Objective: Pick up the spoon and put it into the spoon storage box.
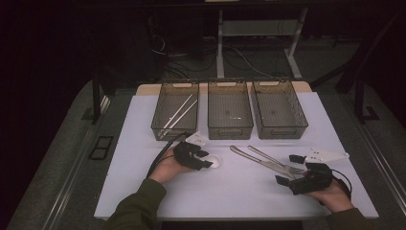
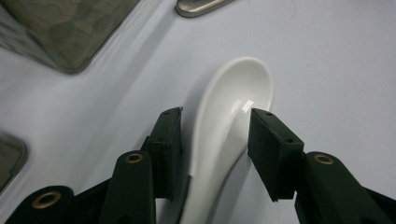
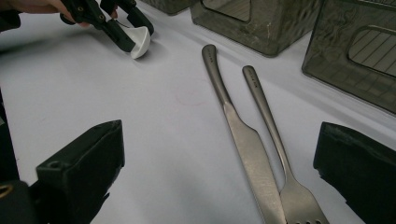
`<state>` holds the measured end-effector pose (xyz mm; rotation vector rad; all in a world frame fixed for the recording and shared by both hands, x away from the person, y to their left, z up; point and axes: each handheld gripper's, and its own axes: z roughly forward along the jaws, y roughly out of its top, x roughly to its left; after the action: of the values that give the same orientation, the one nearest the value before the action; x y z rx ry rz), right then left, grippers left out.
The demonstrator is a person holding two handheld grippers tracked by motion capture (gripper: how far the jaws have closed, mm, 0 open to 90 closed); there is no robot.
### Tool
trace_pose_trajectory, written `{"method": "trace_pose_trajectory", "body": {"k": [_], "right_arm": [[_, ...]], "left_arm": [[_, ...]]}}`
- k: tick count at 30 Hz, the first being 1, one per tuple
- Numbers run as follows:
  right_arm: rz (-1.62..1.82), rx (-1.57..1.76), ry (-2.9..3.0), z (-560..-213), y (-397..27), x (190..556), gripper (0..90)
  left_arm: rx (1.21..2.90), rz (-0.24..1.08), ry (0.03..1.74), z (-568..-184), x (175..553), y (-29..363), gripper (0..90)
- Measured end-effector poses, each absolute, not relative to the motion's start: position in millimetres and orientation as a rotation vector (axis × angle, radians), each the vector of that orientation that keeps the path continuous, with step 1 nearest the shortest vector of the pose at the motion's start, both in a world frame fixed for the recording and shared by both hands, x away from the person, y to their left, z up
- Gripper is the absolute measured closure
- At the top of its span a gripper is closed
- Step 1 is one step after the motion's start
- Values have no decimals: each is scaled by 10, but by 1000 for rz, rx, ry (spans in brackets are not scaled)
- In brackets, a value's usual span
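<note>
White table mat (image 1: pixel 143 191) carries three smoky translucent plastic bins (image 1: pixel 230 115) in a row at the far edge; leftmost bin (image 1: pixel 175 112) holds two pale chopsticks (image 1: pixel 179 114). Stainless steel table knife (image 1: pixel 258 159) and steel fork (image 1: pixel 277 162) lie side by side, right of centre, handles toward the bins.

White ceramic soup spoon (image 2: pixel 224 116) lies on the mat in front of the left bin. Long axis runs along the left gripper's (image 2: pixel 215 140) line of sight, bowl pointing away from it, handle back between the jaws. Jaws partly open, straddling the handle; left pad (image 2: pixel 168 140) looks touching or nearly so, right pad (image 2: pixel 268 149) stands just clear. No firm hold yet.

Right gripper (image 3: pixel 215 172) rests wide open and empty, just short of the fork's tines.

Risk, as judged: glazed, curved handle could squirt out or roll as the pads pinch unevenly, one side meeting first.
</note>
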<state>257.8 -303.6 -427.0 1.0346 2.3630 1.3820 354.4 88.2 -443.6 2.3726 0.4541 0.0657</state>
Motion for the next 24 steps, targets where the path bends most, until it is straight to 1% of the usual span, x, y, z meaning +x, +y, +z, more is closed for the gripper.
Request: {"method": "trace_pose_trajectory", "body": {"k": [4,7,11,24], "right_arm": [[1381,1036,2364,-4270,-3035,2577,19],[1381,1034,2363,-4270,-3034,2577,19],[1380,1035,2362,-4270,-3033,2577,19],[1378,1035,2364,-4272,-3031,2578,19]], "left_arm": [[2397,108,423,-4431,3505,857,555],[2412,123,412,-4422,3494,852,592],[2410,129,403,-4421,3484,849,630],[2434,129,381,-4386,3456,864,705]]}}
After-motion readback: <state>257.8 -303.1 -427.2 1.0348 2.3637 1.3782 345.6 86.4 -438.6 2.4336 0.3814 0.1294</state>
